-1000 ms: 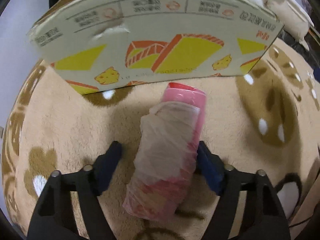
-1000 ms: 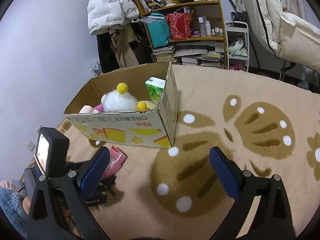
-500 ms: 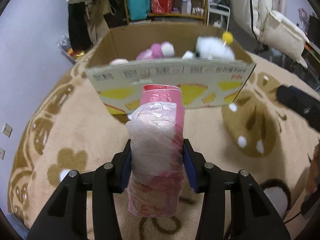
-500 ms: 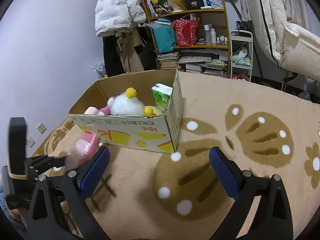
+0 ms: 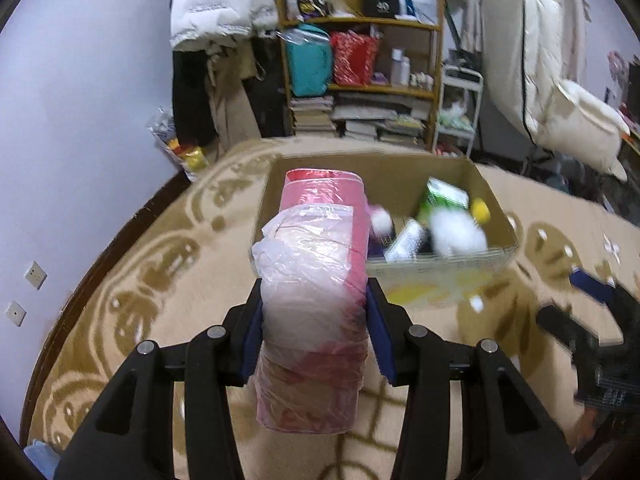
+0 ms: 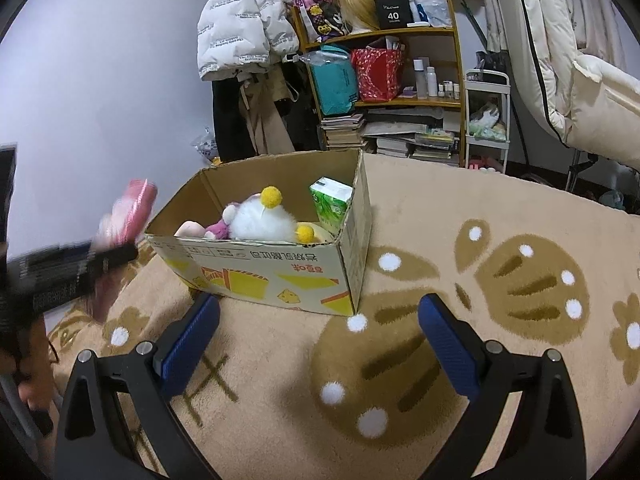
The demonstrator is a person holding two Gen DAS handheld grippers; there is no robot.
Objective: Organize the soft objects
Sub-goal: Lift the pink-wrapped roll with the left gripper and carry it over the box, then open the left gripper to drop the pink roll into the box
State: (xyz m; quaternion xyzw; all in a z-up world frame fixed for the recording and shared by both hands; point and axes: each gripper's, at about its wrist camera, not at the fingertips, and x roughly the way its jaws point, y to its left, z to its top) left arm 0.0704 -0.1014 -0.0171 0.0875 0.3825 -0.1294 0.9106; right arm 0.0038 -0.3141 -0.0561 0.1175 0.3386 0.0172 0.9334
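L gripper (image 5: pixel 314 316) is clamped on the pink roll (image 5: pixel 316 292), a soft cylinder wrapped in thin clear plastic; both blue pads press its sides about mid-length, and the roll points away from the cam. In the left wrist view it fills center frame, its far end overlapping the near-left corner of the cardboard box (image 5: pixel 476 178), so it's off the rug (image 5: pixel 132 280) and up near the box rim. Whether it's actually over the opening I can't tell from that view. In the right wrist view the roll shows as a pink blur at mid-left, just outside the box's left wall, w/ the L tool a dark smear under it.

R gripper (image 6: pixel 320 332) is wide open, nothing btwn the pads, hovering over the rug in front of the box's printed side.

Progress, judging by what lies where: box already holds a white plush w/ yellow pompoms (image 6: pixel 262 222), a pink plush (image 6: pixel 218 230) beside it, and a green tissue pack (image 6: pixel 332 204) leaning in the right corner. So several soft items are stowed. The roll is picked up but not yet in. Left to do: carry it over the rim and let go inside, prob. at the emptier left end. No other loose soft things visible on the rug in either view, so this may be among the last.
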